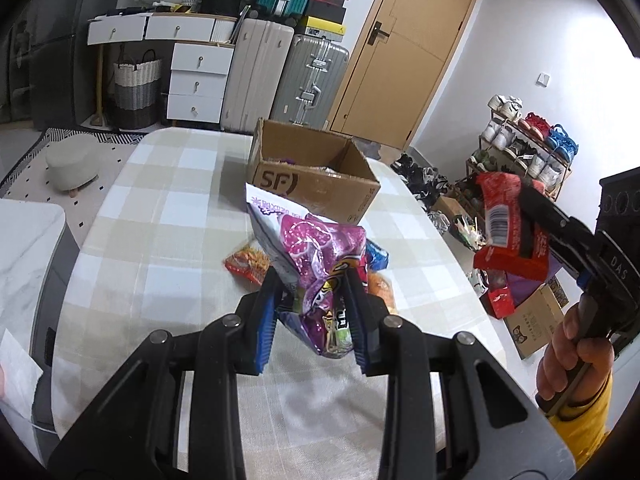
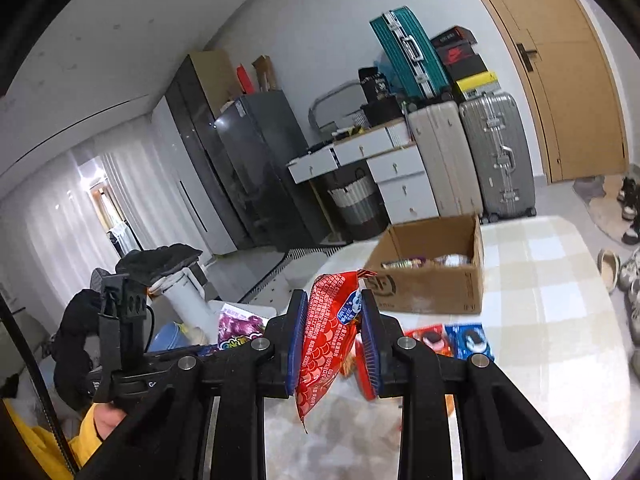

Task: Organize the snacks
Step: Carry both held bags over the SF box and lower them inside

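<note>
Crinkled foil and plastic film make up everything we handle here. Our left gripper [image 1: 314, 312] has its jaws closed on a purple bag [image 1: 316, 268], pinched near its lower end, the rest standing up and forward above the bench [image 1: 152, 216]. Our right gripper [image 2: 334, 340] has its jaws closed on a red pack [image 2: 326, 332], held near mid-length, its lower end hanging free below the pads. Both packs are lifted clear of the bench.

The box [image 1: 316, 184] stands open on the far part of the bench, beyond both grippers; some snacks already lie inside, though we cannot make out which. More packets [image 2: 452, 340] lie on the checked cloth between the grippers and the box, among them a blue one and a red one side by side.

We judge both packs light, soft and slippery. The film creases under the pads and the free ends flop, so a hold near an edge could slide off. A grip across the body, where contents back the film, looks safer than one on a seam. Contents may be brittle, so we advise modest pressure. We judge the step in hand to be carrying both packs to the box.
</note>
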Tool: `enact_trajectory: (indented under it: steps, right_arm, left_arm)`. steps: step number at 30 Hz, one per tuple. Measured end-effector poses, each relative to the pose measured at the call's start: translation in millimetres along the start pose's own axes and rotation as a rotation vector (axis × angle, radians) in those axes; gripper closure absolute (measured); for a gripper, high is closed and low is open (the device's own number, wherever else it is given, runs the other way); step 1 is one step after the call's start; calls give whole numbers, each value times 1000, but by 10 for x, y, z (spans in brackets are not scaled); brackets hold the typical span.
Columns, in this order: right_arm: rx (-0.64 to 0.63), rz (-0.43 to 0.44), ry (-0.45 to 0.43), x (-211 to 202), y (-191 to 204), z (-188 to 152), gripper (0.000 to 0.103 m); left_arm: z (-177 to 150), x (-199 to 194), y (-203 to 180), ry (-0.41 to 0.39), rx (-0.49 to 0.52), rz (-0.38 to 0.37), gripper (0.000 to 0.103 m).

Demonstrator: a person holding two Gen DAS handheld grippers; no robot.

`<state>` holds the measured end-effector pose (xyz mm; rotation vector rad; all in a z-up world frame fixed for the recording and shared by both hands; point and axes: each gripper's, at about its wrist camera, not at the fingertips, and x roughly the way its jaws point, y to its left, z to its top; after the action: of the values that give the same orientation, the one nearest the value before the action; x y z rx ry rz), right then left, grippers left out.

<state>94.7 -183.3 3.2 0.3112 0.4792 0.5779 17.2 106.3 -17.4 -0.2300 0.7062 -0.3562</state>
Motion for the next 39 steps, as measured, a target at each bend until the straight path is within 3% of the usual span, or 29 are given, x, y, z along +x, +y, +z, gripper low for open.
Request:
enact_trajectory:
  steps: [12, 21, 34, 39]
  right_arm:
    - [-27, 3, -34, 36, 68, 413, 77]
    - [-35, 10, -35, 273, -40, 722, 77]
    - [-36, -7, -7, 917, -326, 1256, 77]
    - [-20, -17, 49, 1336, -533, 1269, 78]
  left_arm:
    - [469, -367, -184, -62, 45, -8, 75]
    - [894, -306, -332, -57, 79, -4, 75]
    - [1686, 375, -329, -33, 79, 2, 75]
    - [1951, 829, -305, 2, 74, 5, 75]
